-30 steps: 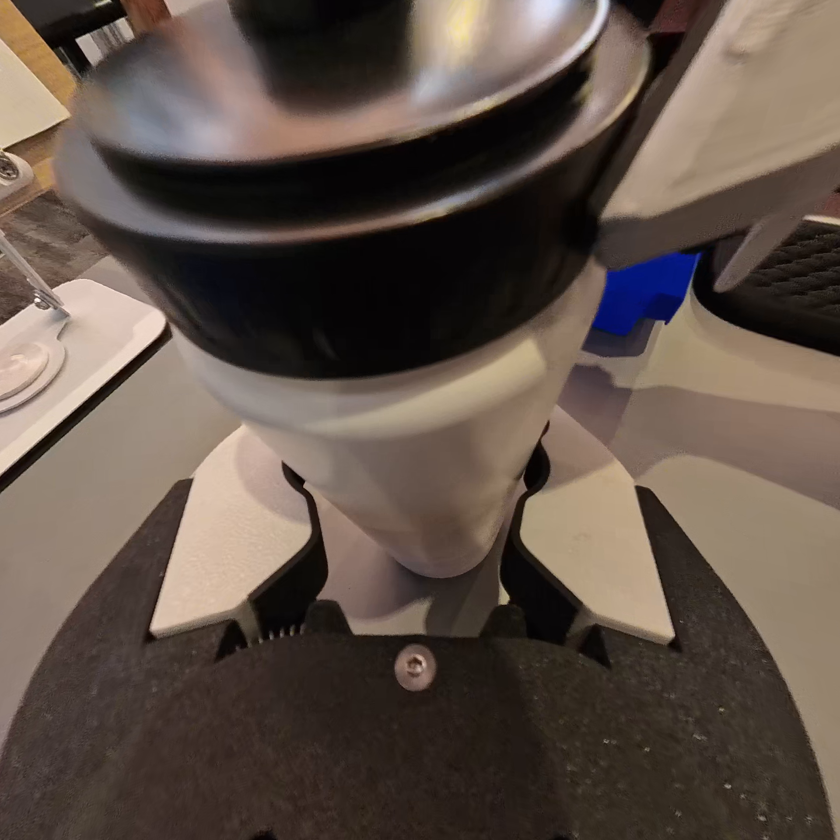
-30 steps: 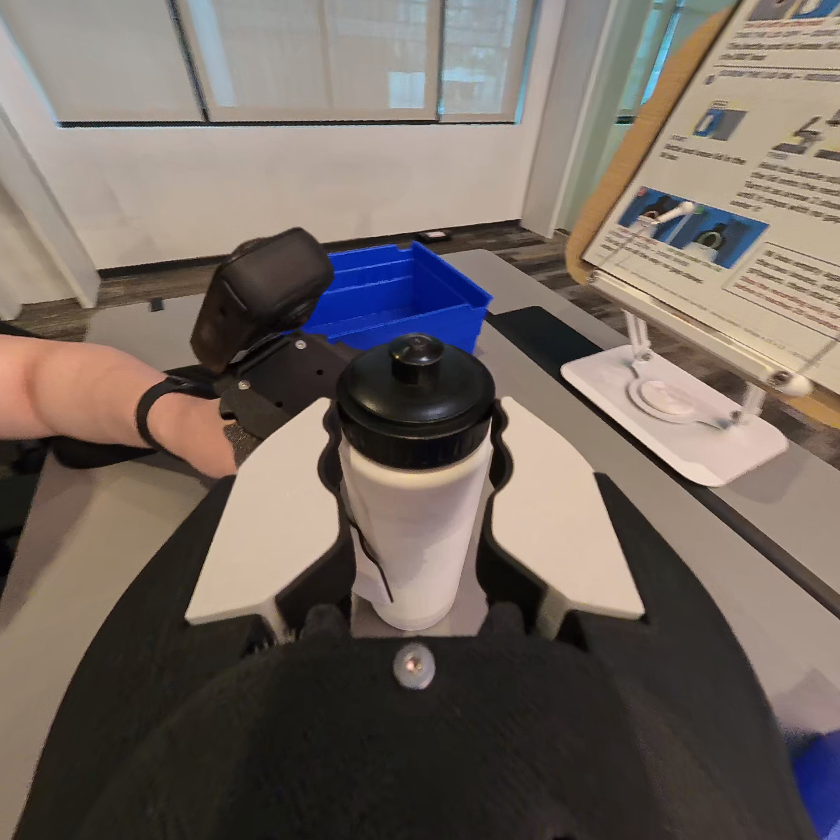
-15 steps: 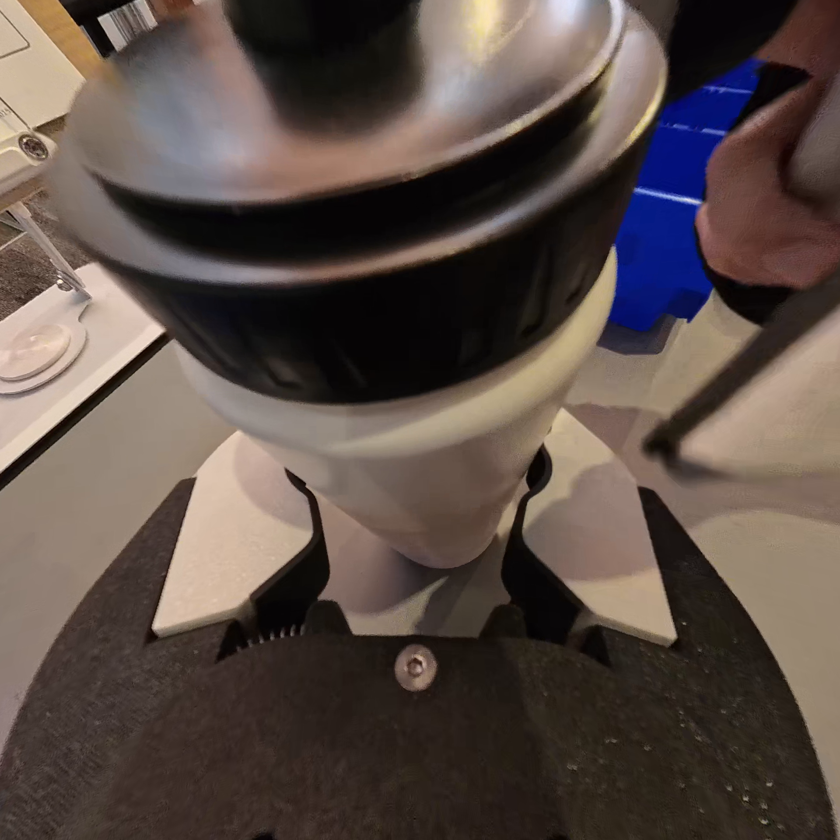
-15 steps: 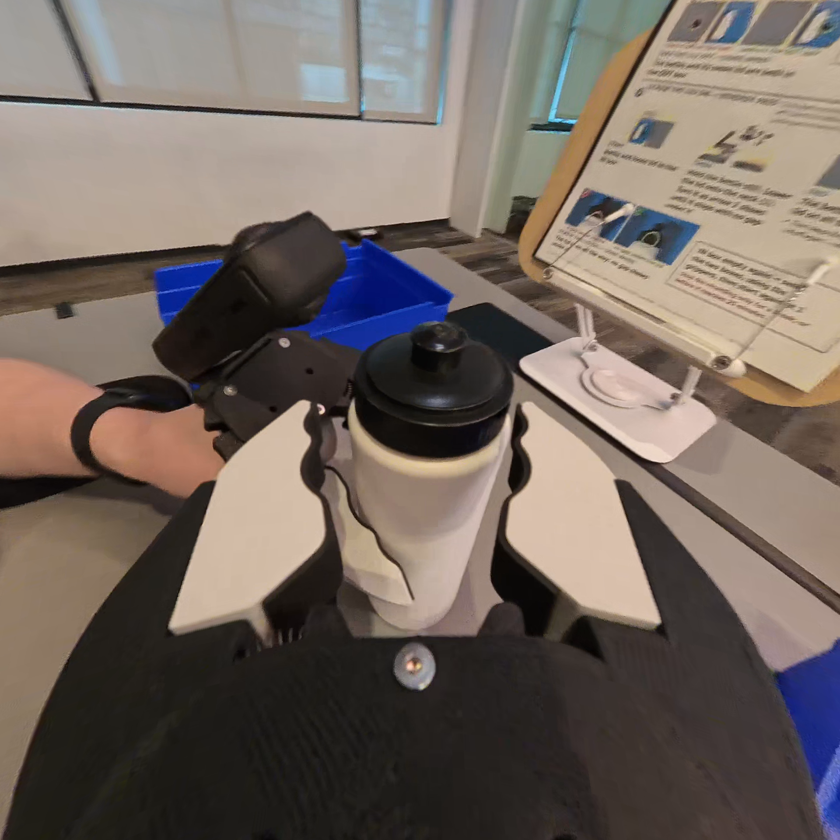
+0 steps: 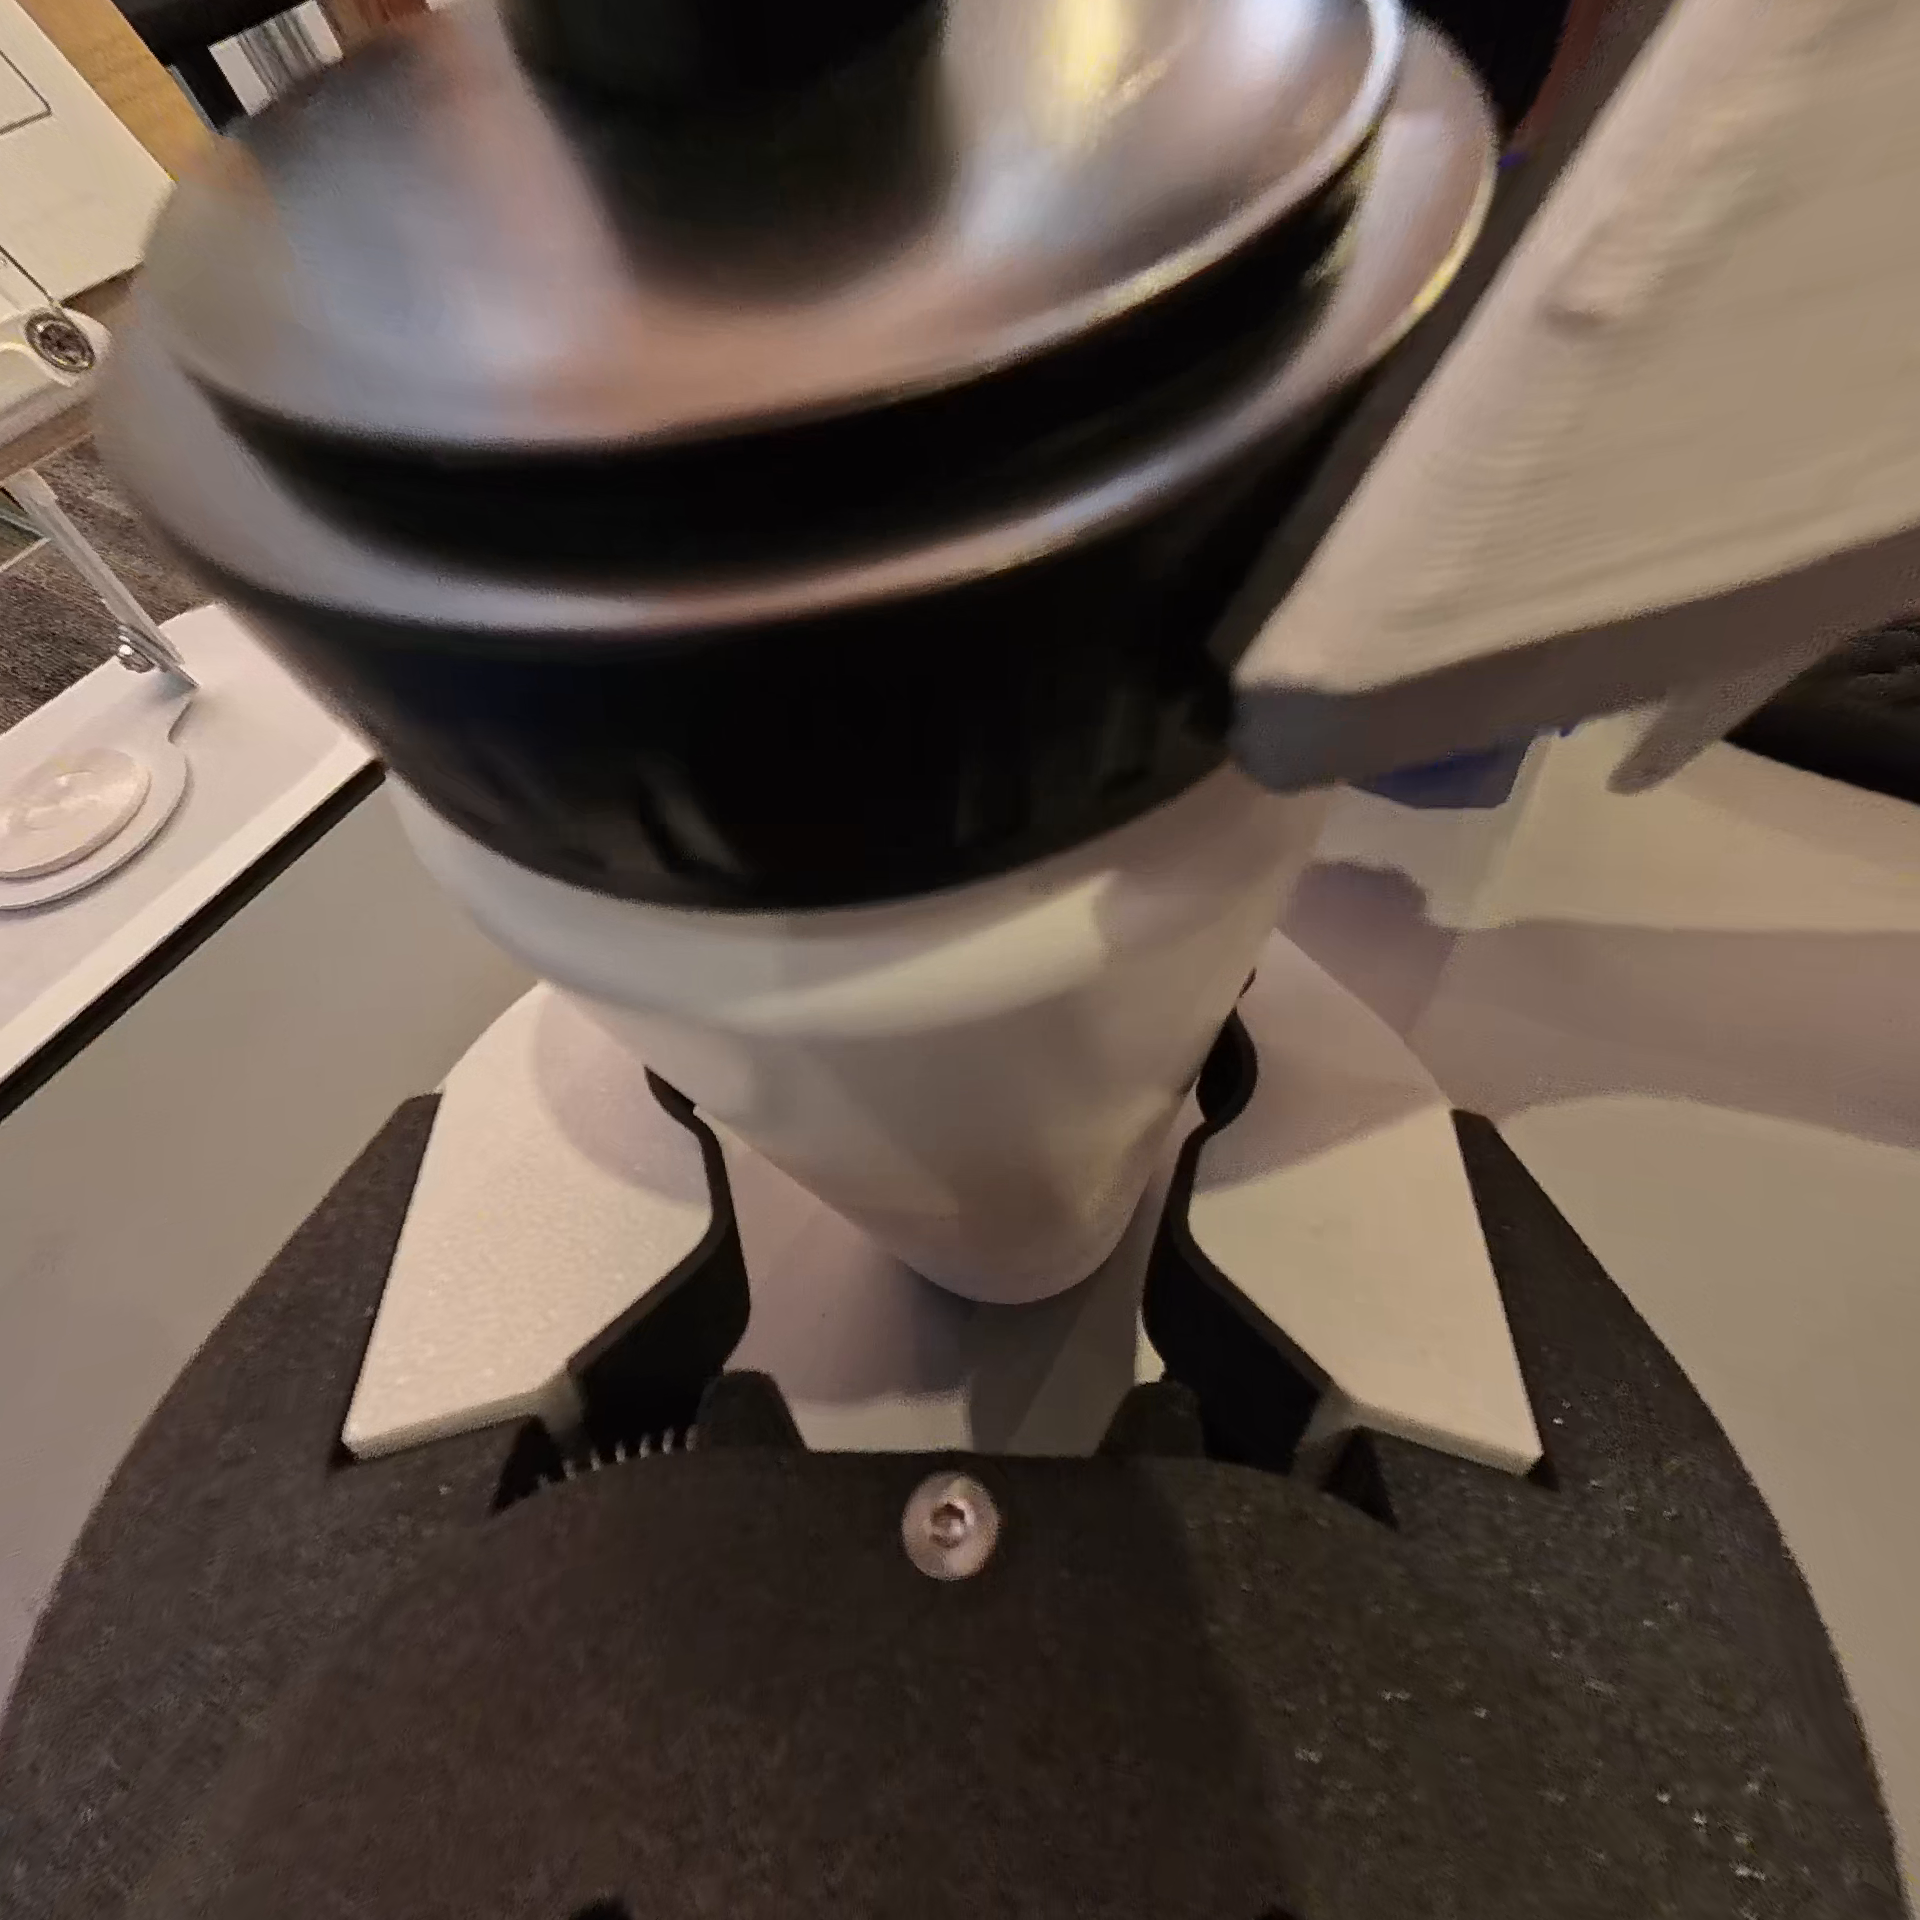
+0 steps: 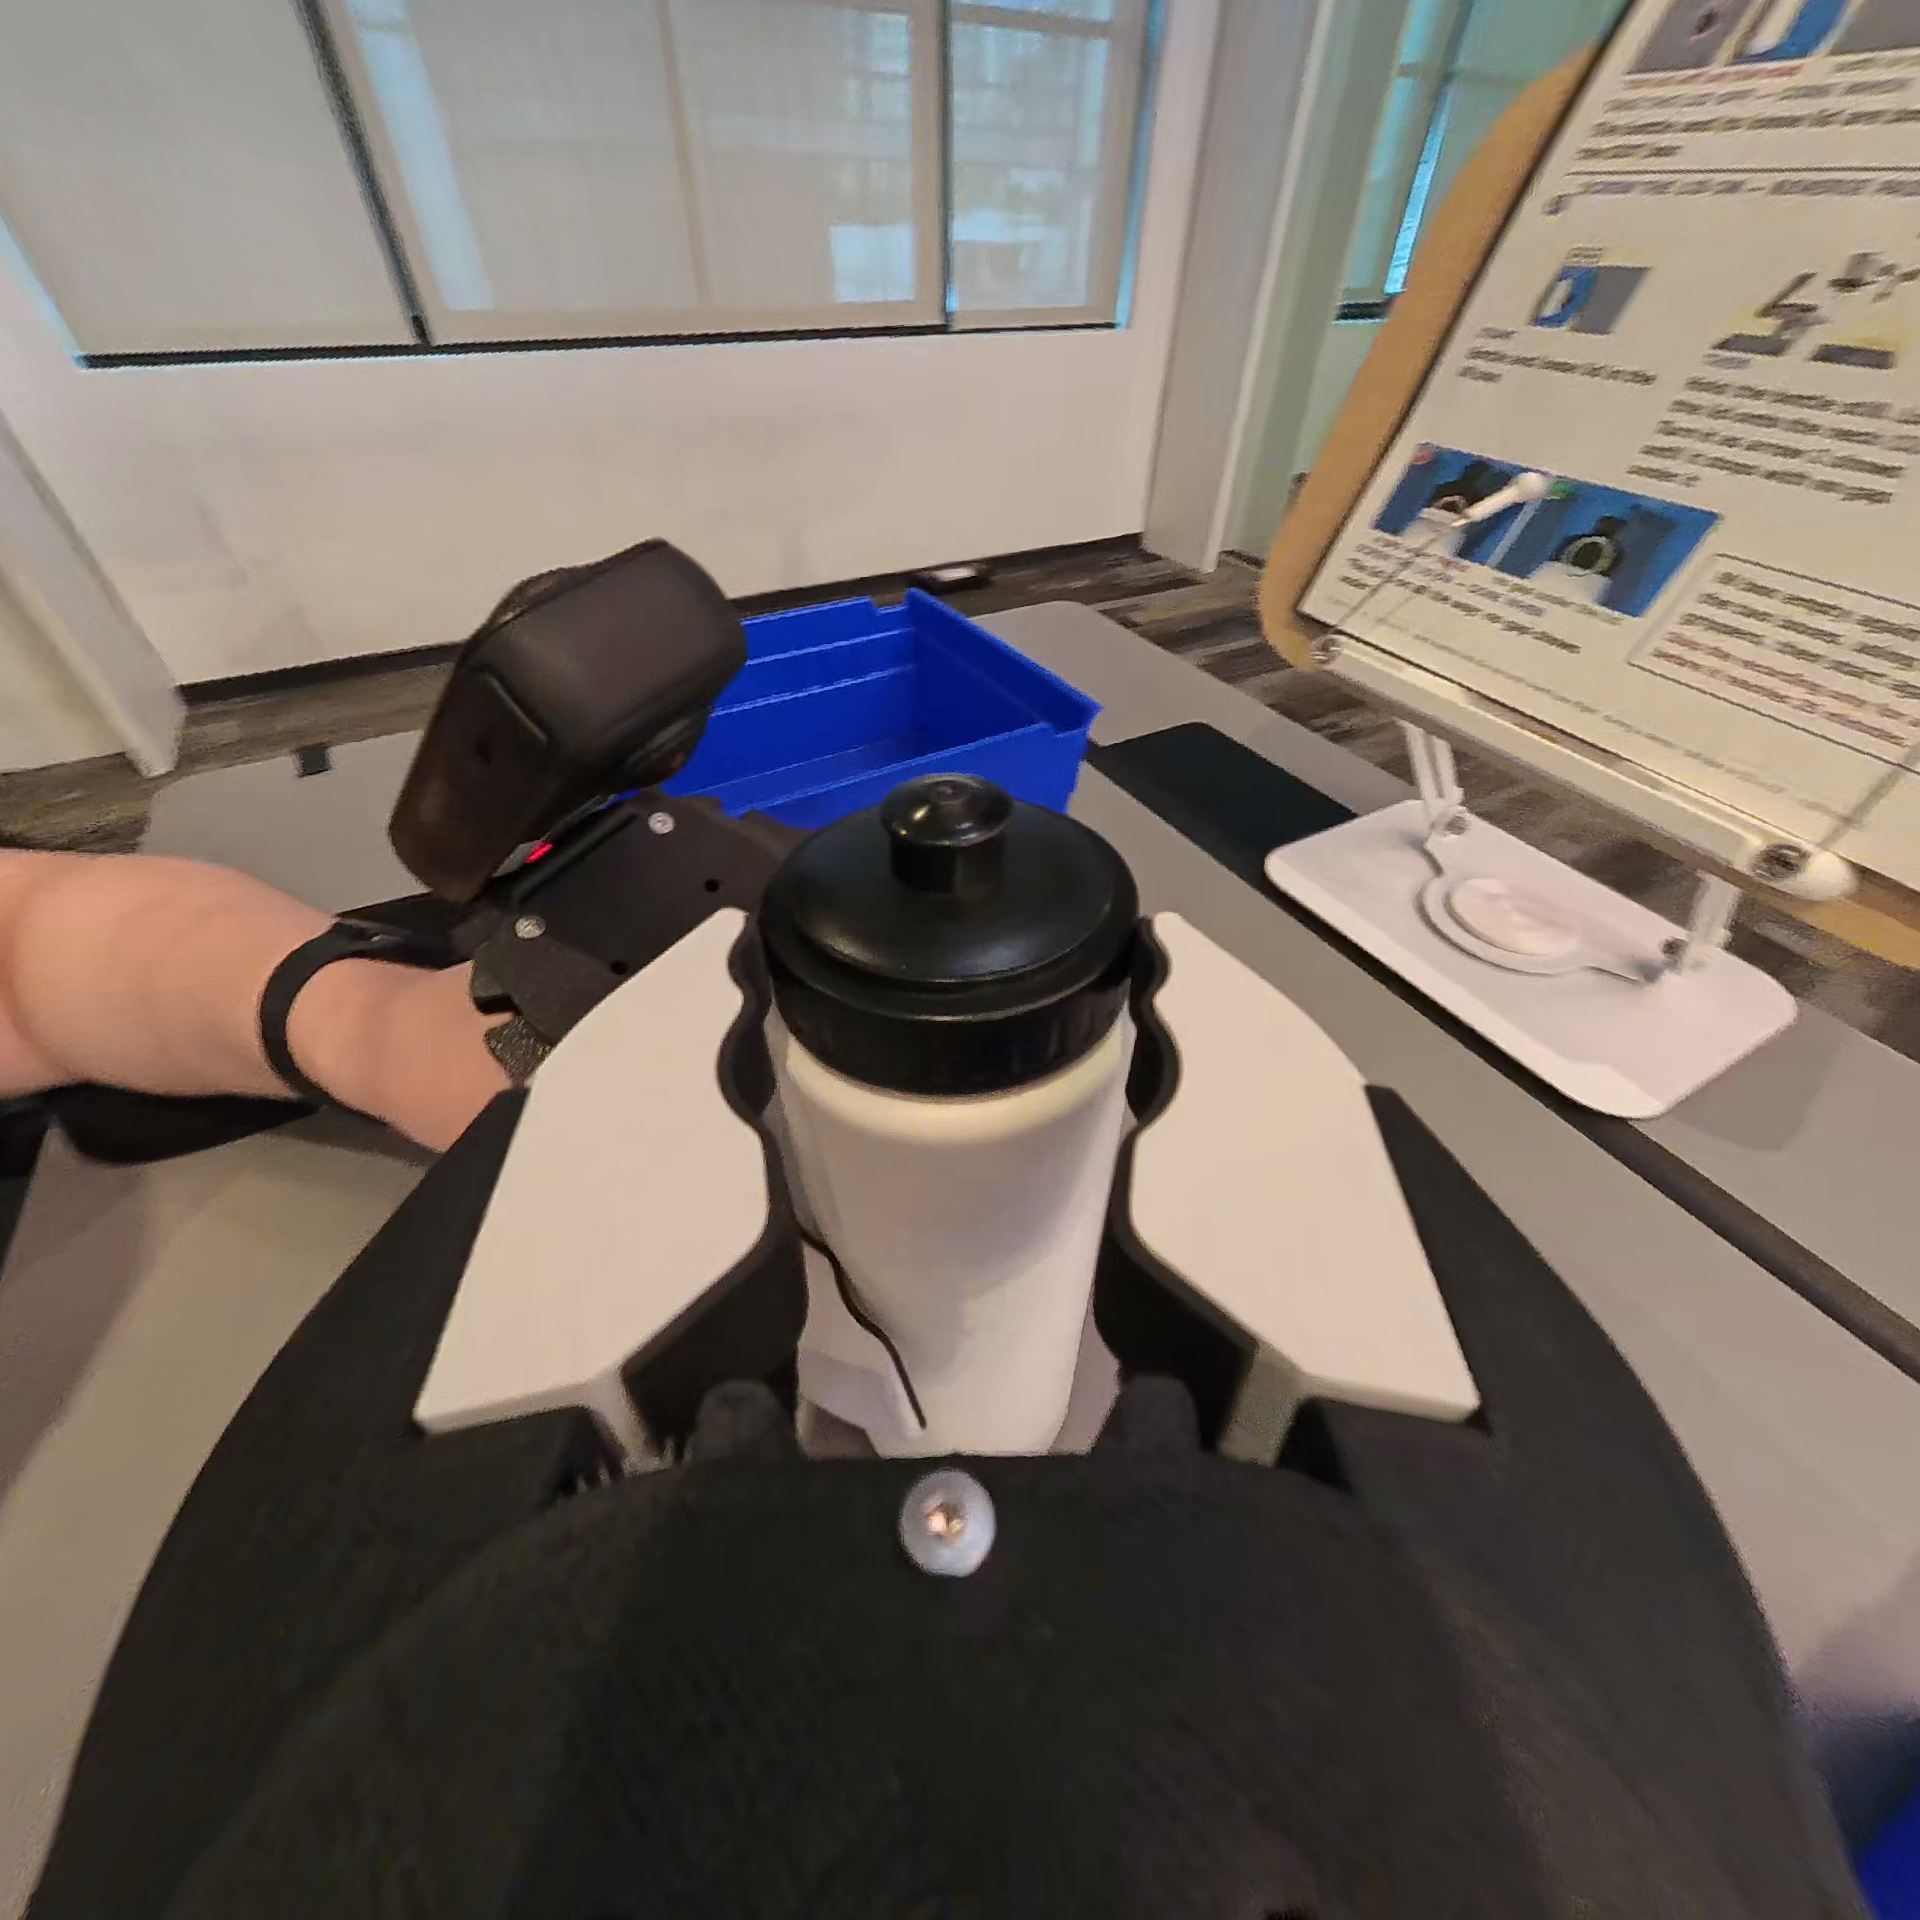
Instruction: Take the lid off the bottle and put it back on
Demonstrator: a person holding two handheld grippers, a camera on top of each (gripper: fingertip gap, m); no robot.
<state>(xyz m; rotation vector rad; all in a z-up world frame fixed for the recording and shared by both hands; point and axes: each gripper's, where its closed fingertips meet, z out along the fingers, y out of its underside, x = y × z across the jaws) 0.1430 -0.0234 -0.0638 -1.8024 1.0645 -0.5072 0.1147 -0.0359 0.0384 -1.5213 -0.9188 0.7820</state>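
Note:
A white bottle point(image 5: 914, 1091) with a black push-pull lid point(image 5: 727, 727) stands upright over the grey table. My left gripper point(image 5: 956, 1174) is shut on the bottle's lower body. The lid fills the top of the left wrist view, blurred. In the right wrist view the bottle point(image 6: 945, 1226) rises between my fingers, and my right gripper point(image 6: 945, 997) is shut on the lid point(image 6: 945, 935) from both sides. One white right finger point(image 5: 1610, 416) shows against the lid's right edge. The left gripper's black body point(image 6: 623, 914) and a person's hand sit behind the bottle at left.
A blue bin point(image 6: 883, 707) stands on the grey table point(image 6: 1766, 1195) behind the bottle. A black mat point(image 6: 1216, 800) lies to its right. An instruction board point(image 6: 1662, 416) on a white stand point(image 6: 1538, 956) stands at the right; its base also shows in the left wrist view point(image 5: 156, 790).
Half a second ago my right gripper's fingers stood apart from the lid and were swung round. Now they have turned back and closed on the lid. The left gripper still holds the bottle.

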